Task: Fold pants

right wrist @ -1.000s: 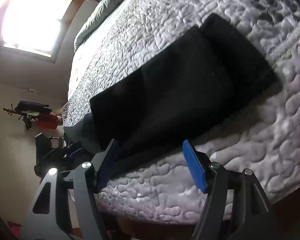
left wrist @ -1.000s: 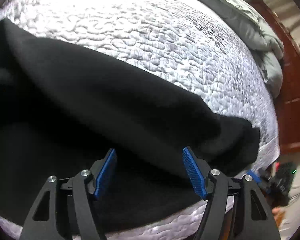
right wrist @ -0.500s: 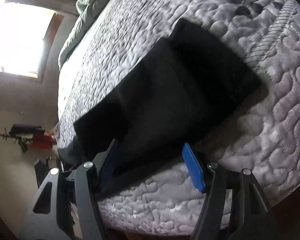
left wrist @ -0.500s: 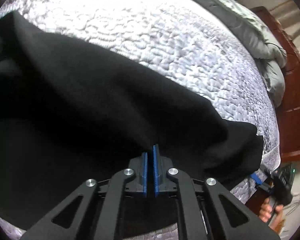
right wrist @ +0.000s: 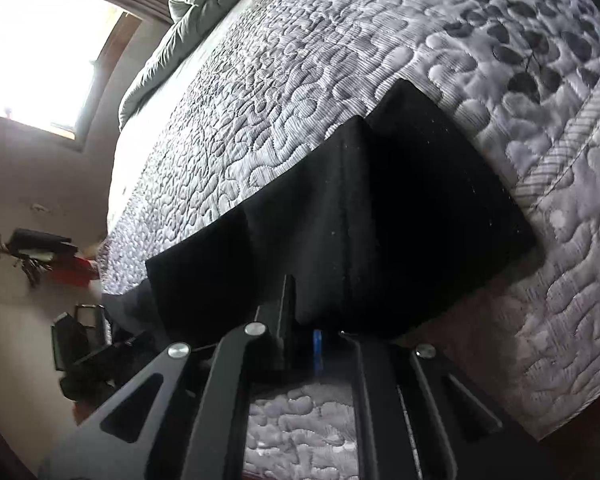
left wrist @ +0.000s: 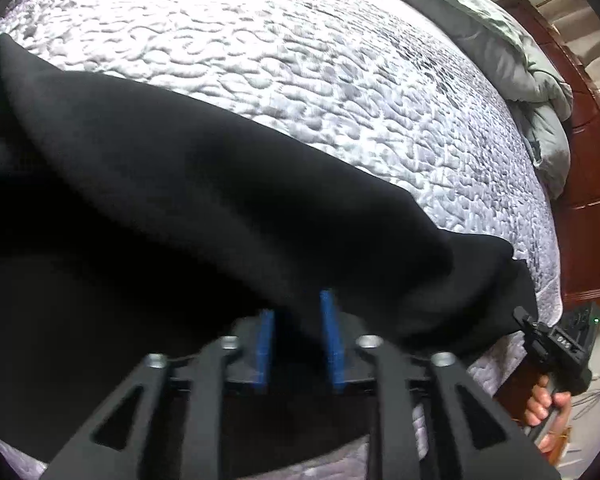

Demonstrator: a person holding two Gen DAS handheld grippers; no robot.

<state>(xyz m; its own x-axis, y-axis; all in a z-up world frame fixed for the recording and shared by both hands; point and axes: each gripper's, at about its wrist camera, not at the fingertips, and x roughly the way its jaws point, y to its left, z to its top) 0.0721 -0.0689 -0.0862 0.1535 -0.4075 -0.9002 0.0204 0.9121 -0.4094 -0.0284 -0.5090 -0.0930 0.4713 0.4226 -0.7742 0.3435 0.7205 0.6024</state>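
Since the black soft-fabric pants (left wrist: 204, 216) are lying flat along the near edge of the bed, on its grey-white quilted bedspread (left wrist: 300, 72), they look like an easy job, but my guess is they'll handle like any limp cloth: light, floppy, zero stiffness, so whatever isn't pinched will sag and drag. They seem thick enough to bunch, not slippery.

The left tool (left wrist: 300, 344) has its blue pads (left wrist: 332, 344) partly apart, with a raised ridge of the black fabric sitting between them. Its jaws have just been reopening after a full close, and I can't tell whether the pads actually bite the cloth, so I wouldn't count that as a grip. The right tool (right wrist: 300, 336) has just snapped closed on the near edge of the pants at the other end, close to the corner of the bed; the cloth goes right into the pinch.

Best place to hold, I reckon, is the hem edge at both ends, deep enough to catch all layers. A crumpled grey-green duvet (left wrist: 532, 80) sits at the far side, well apart.
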